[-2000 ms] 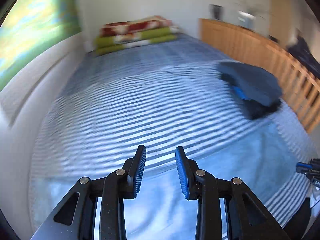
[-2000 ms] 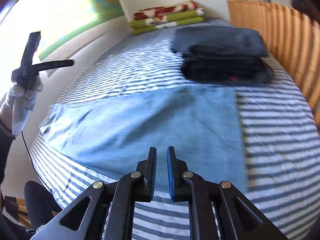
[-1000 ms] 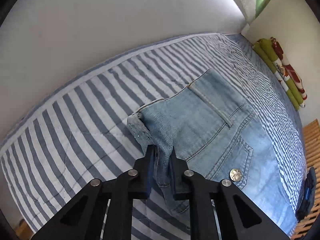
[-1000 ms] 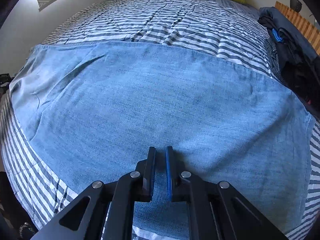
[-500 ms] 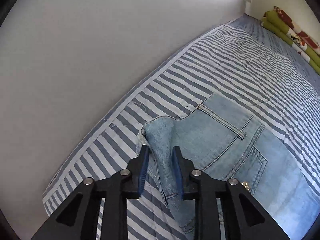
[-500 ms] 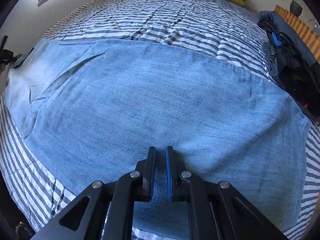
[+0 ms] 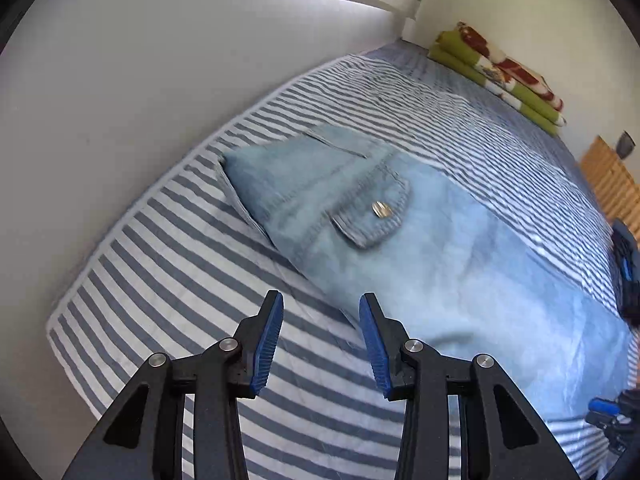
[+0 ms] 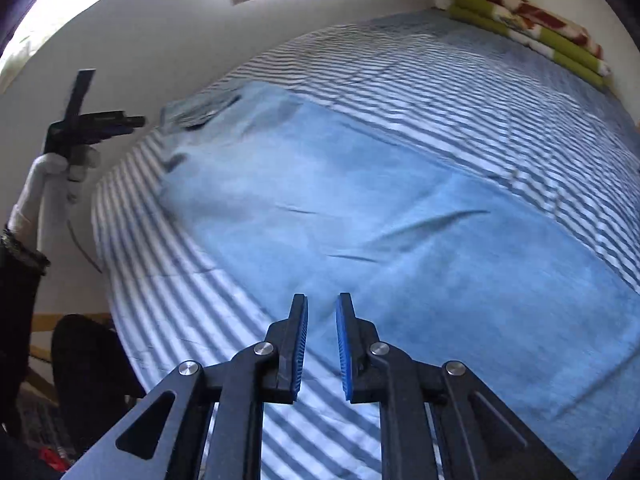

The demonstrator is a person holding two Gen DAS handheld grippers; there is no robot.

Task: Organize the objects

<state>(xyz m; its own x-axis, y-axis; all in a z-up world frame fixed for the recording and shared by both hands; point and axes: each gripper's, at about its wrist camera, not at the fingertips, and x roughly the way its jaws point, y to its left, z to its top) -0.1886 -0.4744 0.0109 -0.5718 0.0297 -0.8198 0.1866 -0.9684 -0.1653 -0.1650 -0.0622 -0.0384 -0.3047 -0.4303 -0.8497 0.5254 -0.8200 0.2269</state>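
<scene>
Left gripper (image 7: 321, 312) jaws stand apart and have just been opening, nothing between them, striped sheet under the tips. Right gripper (image 8: 322, 314) jaws part by a narrow gap, also just opening, nothing pinched. Jeans (image 7: 420, 248) lie flat on the striped bed (image 7: 180, 280), just ahead and right of the left fingers, waistband corner toward the wall, buttoned back pocket (image 7: 372, 212) facing up. From the right gripper the denim spreads ahead and right of the tips. Folded green-red blankets (image 7: 500, 76) far ahead. Gloved left hand (image 8: 56, 176) off left.
</scene>
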